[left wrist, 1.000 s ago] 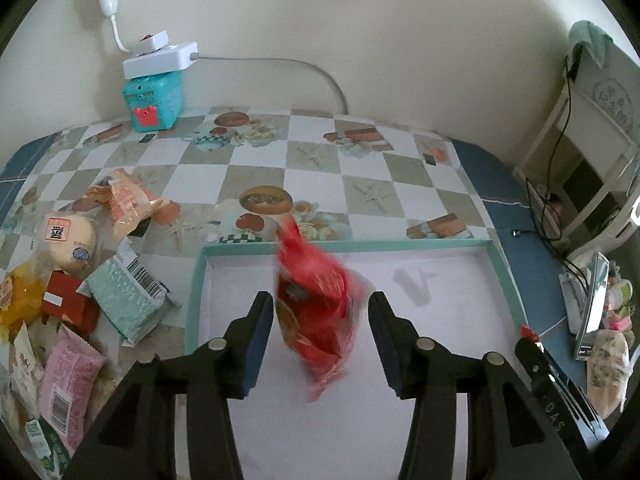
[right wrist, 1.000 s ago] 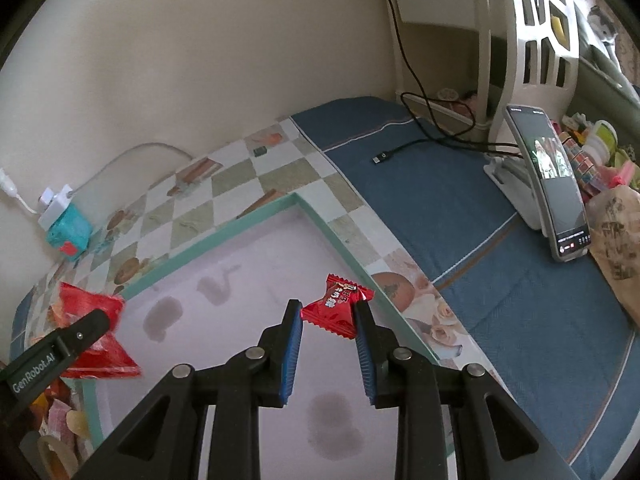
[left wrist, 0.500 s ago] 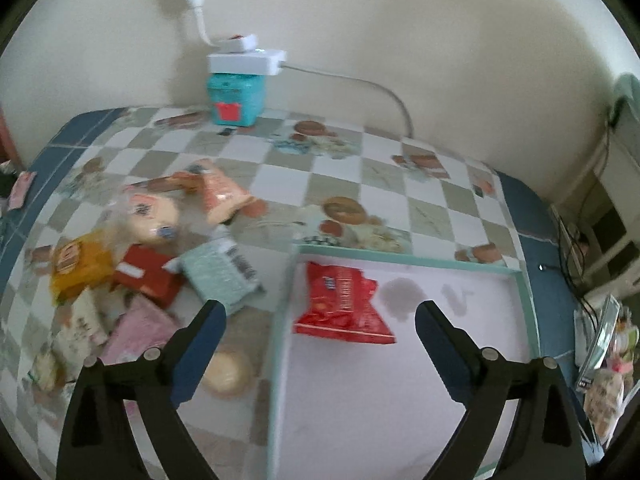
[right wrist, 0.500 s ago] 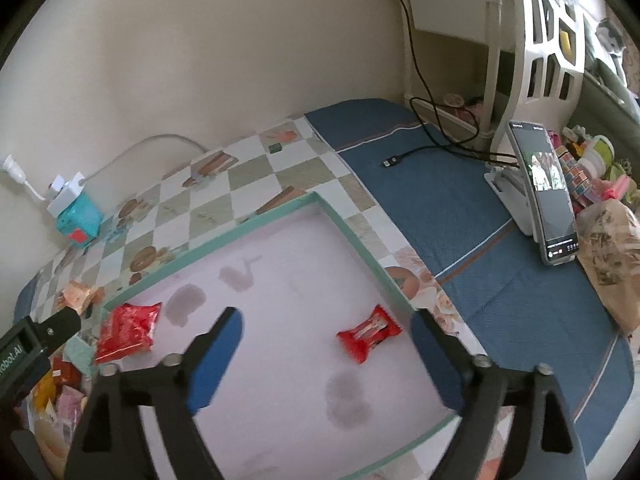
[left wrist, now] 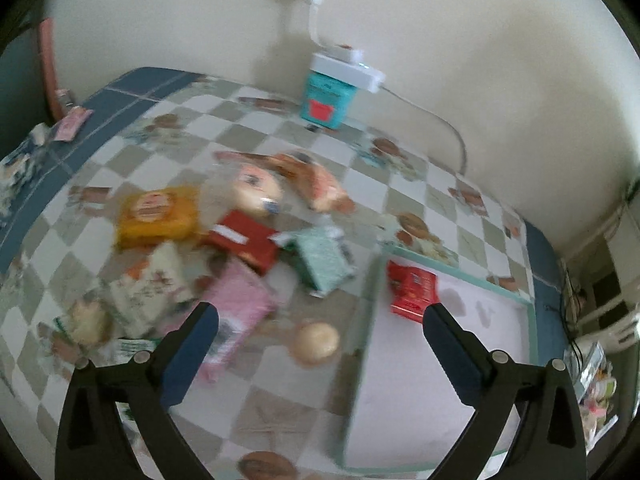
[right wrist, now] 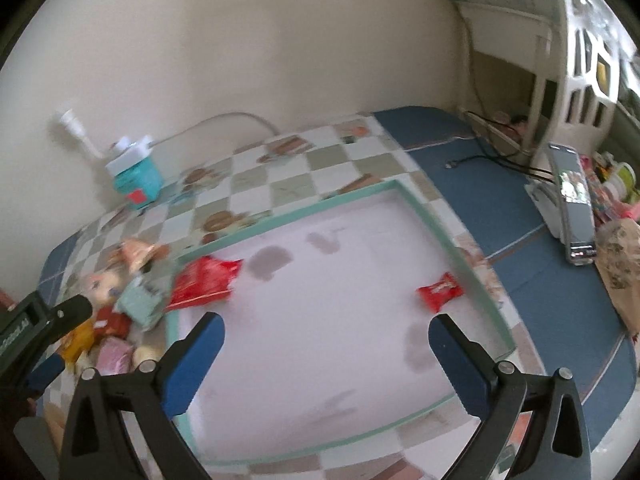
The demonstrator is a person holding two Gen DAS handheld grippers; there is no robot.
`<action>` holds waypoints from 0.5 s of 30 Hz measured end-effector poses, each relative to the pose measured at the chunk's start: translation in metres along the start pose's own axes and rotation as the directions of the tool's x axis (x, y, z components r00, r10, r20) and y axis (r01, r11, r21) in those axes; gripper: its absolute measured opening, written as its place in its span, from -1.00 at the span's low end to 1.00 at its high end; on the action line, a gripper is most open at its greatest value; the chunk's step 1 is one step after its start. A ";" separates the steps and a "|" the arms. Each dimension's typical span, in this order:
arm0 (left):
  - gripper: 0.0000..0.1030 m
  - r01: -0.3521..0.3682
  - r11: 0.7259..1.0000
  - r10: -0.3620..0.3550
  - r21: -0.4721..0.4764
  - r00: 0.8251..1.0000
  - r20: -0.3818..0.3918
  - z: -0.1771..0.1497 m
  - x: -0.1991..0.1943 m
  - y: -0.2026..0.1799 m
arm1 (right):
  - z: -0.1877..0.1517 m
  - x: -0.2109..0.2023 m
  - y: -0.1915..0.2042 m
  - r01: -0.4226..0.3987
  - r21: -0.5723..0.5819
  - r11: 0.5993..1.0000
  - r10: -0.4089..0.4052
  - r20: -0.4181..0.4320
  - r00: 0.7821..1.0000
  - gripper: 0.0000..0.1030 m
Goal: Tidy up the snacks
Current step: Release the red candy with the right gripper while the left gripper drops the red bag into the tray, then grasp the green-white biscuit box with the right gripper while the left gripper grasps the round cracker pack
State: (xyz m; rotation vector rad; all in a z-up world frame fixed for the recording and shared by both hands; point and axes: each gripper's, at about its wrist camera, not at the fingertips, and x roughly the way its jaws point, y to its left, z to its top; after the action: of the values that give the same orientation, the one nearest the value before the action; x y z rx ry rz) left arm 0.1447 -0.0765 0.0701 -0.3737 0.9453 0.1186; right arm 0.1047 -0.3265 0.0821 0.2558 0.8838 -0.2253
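Snacks are mostly unsorted. Your tray (right wrist: 460, 264) holds only two — a red bag (right wrist: 204, 282) in its near-left corner and a small red candy (right wrist: 440, 291) by the right rim. The pile (left wrist: 224, 256) sits on the checkered cloth (left wrist: 404, 184) just left of the tray: yellow, red, mint and pink packs, plus some buns. Your left gripper (left wrist: 320, 340) and right gripper (right wrist: 326, 350) both hang wide apart, carrying nothing — plenty left to move.
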 end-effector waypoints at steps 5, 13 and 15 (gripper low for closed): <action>0.98 -0.043 0.996 0.049 -0.084 0.997 0.067 0.012 -0.027 0.050 | -0.009 0.001 0.028 -0.079 -0.030 0.996 0.078 -0.026 0.997 1.00; 0.98 -0.206 0.935 0.250 -0.289 0.960 0.123 0.033 -0.063 0.166 | -0.030 0.019 0.095 -0.181 -0.171 0.969 0.167 -0.091 0.982 1.00; 0.98 -0.222 0.916 0.269 -0.334 0.958 0.100 0.033 -0.063 0.193 | -0.038 0.023 0.114 -0.194 -0.223 0.955 0.174 -0.103 0.979 1.00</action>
State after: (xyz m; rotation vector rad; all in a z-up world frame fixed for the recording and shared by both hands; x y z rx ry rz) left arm 0.0828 0.1188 0.0877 -0.5368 0.8258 0.5297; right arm 0.1253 -0.2090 0.0555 0.1285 0.9533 0.0633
